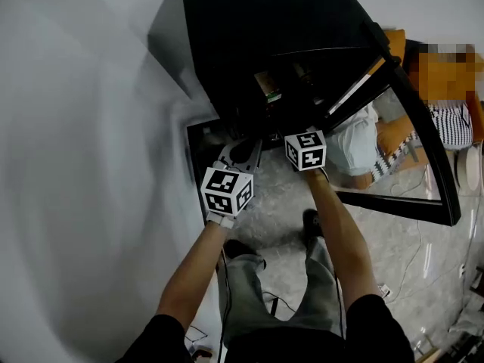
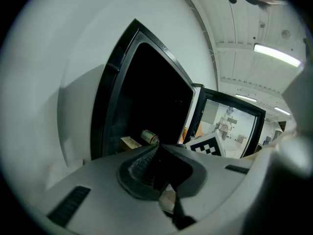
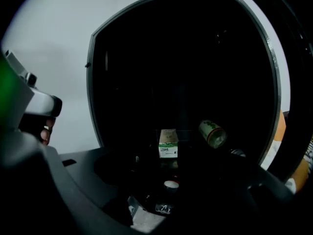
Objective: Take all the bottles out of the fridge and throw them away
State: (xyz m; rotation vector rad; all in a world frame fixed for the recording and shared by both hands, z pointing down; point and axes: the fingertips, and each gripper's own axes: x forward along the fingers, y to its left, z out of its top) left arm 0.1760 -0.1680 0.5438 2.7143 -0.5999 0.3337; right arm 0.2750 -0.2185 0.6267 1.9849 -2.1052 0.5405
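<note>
One white-capped bottle (image 3: pixel 170 184) before your spread right gripper (image 3: pixel 178 173) is probably light and slick, so clasp its body; your left gripper (image 2: pixel 157 148) is pressed together.

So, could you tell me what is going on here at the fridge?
A person stands at an open black fridge, its glass door swung wide, and points a gripper in each hand into its dark inside. The left gripper is shut and empty. The right gripper is open, with a white bottle cap showing low between its jaws; it is too dark to tell whether they touch it. A small carton and a can on its side sit further back.
</note>
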